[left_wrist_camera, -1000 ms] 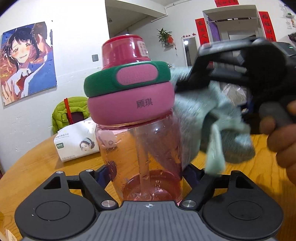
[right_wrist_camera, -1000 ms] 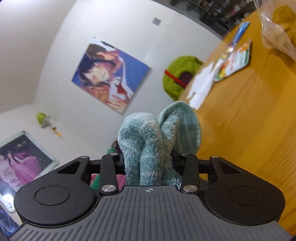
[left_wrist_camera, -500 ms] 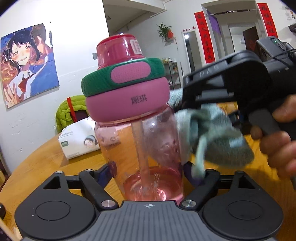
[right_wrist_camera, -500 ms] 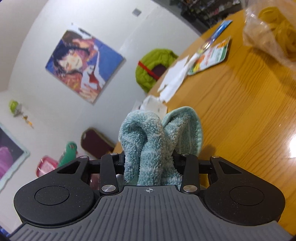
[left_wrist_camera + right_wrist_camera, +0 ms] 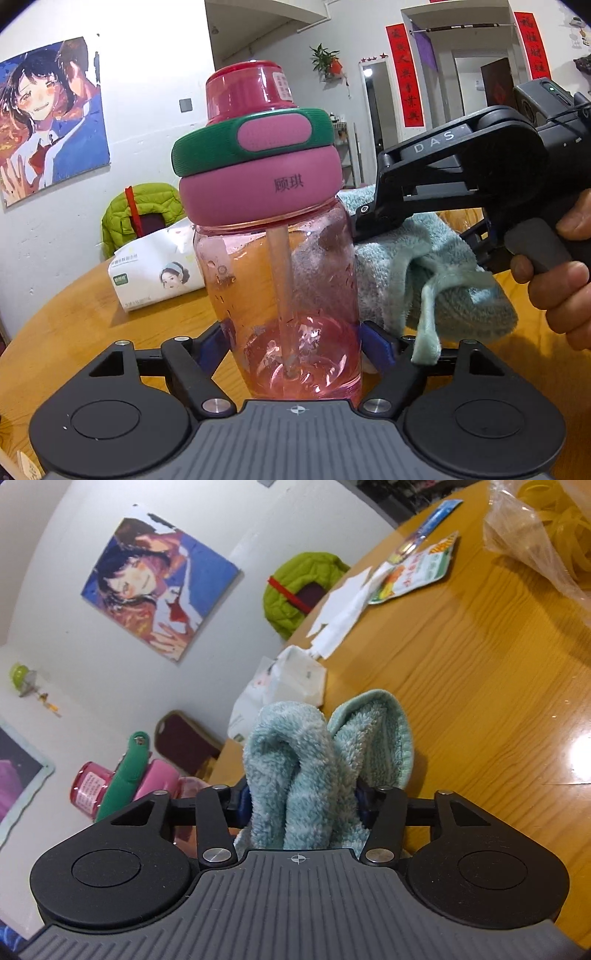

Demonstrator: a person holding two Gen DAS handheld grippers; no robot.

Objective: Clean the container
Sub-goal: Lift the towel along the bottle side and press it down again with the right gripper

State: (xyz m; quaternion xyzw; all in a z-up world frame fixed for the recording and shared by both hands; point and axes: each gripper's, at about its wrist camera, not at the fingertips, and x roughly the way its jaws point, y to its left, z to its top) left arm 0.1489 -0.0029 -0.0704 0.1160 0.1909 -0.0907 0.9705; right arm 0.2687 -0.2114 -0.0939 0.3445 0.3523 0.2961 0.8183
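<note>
Fingers of our left gripper (image 5: pixel 295 350) are clenched on the lower body of the pink water bottle (image 5: pixel 280 280), which stands upright and held at the near middle of the left wrist view, above the round wooden table (image 5: pixel 74 325). Our right gripper (image 5: pixel 303 801) grasps a bunched teal towel (image 5: pixel 295 768) between its fingers, and in the left wrist view that towel (image 5: pixel 417 280) presses against the bottle's right side just below the pink lid band. A hand (image 5: pixel 565 280) squeezes the right gripper's trigger at the far right edge.

We see open tabletop on the right in the right wrist view. Left of the bottle sits a tissue pack (image 5: pixel 155 273) near the table's far edge. Farther off lie a white paper scrap (image 5: pixel 340 613), a printed packet (image 5: pixel 417 572) and a clear bag of yellow bands (image 5: pixel 546 524), all well apart from the towel.
</note>
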